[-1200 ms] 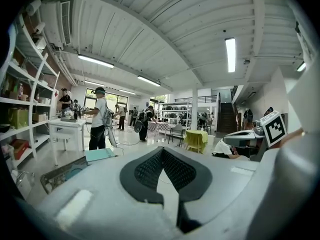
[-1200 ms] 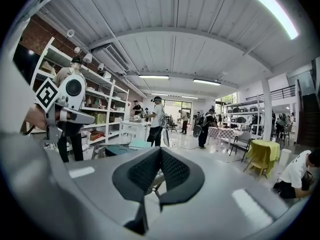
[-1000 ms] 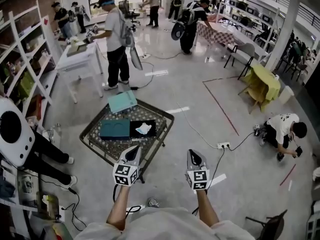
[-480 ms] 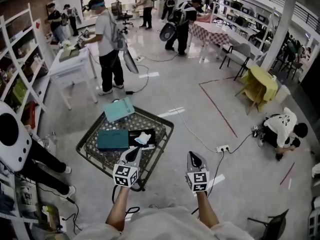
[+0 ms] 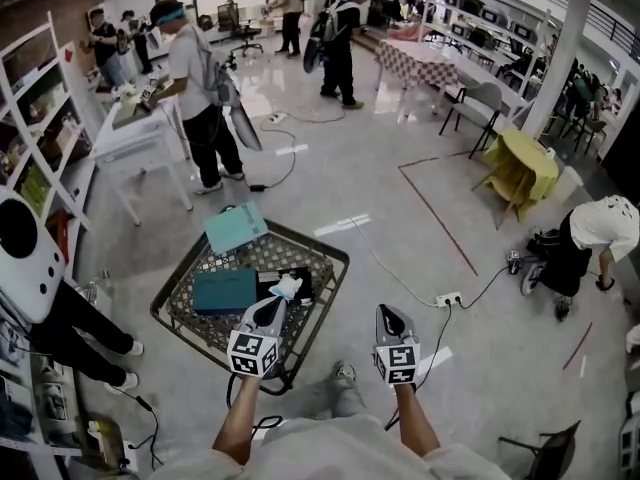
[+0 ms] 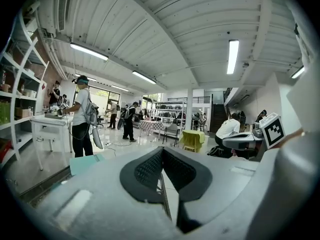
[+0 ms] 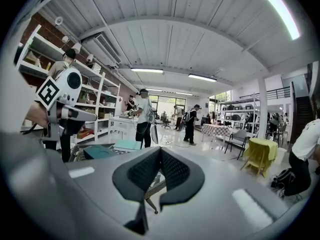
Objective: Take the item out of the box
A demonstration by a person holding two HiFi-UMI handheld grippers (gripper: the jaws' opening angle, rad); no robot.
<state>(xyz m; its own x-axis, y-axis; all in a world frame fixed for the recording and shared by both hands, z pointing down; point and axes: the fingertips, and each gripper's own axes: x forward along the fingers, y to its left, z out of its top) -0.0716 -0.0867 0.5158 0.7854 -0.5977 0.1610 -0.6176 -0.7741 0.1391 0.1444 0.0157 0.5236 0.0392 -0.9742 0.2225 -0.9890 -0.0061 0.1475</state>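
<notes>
Glossy workshop floor surrounds a low woven bench point(image 5: 200, 320). On it, right of a teal box point(image 5: 225, 291), the open black box point(image 5: 302, 275) holds a white item point(image 5: 286, 288), probably light, soft and crumpled: pinch its raised middle. The left hand-held gripper point(image 5: 270, 308) over the bench's near edge and the right hand-held gripper point(image 5: 386, 316) beyond its right corner, 2 in all, have jaws together, empty.

The white item point(image 5: 287, 287), just ahead of the left gripper point(image 5: 269, 306) fingers, is too small to tell what it is. Those fingers cover the near corner of the black box point(image 5: 300, 273) around it and a piece of the wire table point(image 5: 335, 253). In the left gripper view the gripper's own body hides box and item completely.
</notes>
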